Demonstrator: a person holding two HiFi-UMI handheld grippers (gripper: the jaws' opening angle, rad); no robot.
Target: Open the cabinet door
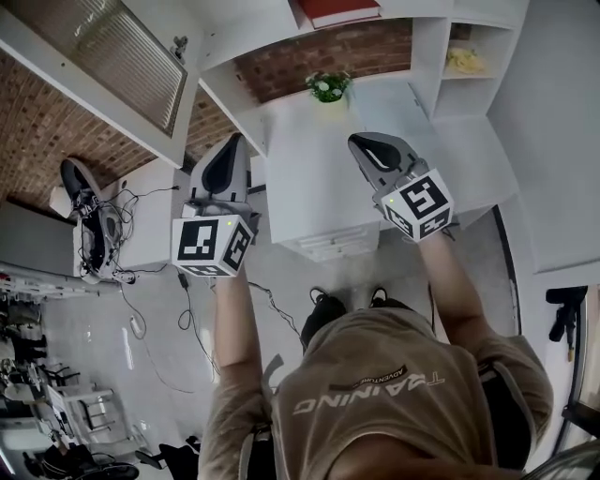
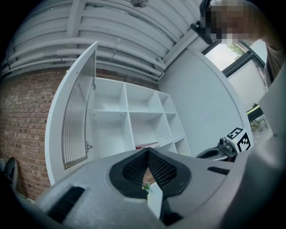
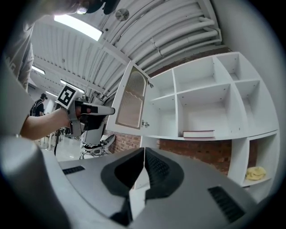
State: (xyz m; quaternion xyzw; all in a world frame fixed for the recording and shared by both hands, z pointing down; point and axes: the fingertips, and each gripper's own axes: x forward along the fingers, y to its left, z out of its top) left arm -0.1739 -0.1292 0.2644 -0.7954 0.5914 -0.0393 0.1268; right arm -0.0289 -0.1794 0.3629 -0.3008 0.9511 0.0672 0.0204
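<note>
Head view: book [image 1: 339, 9] in cabinet [image 1: 428, 66]

Two grippers [image 1: 237, 141] [image 1: 356, 142], one cabinet door [image 1: 111, 49]

place: lab or workshop hall | signs: white ceiling pipes [image 3: 178, 36]; loose black floor cables [image 1: 185, 305], 8 o'clock; red brick wall [image 1: 323, 52]

Cabinet door [image 2: 73, 125] is showing white with a ribbed grey panel; shelf unit [image 2: 134, 112] is showing white; wall [image 2: 27, 129], red-brown brick; book [image 1: 337, 9], red; cloth [image 3: 255, 173], yellow; plant [image 1: 328, 86], green, white-flowered; marker cube [image 1: 214, 244], black-and-white squares
</note>
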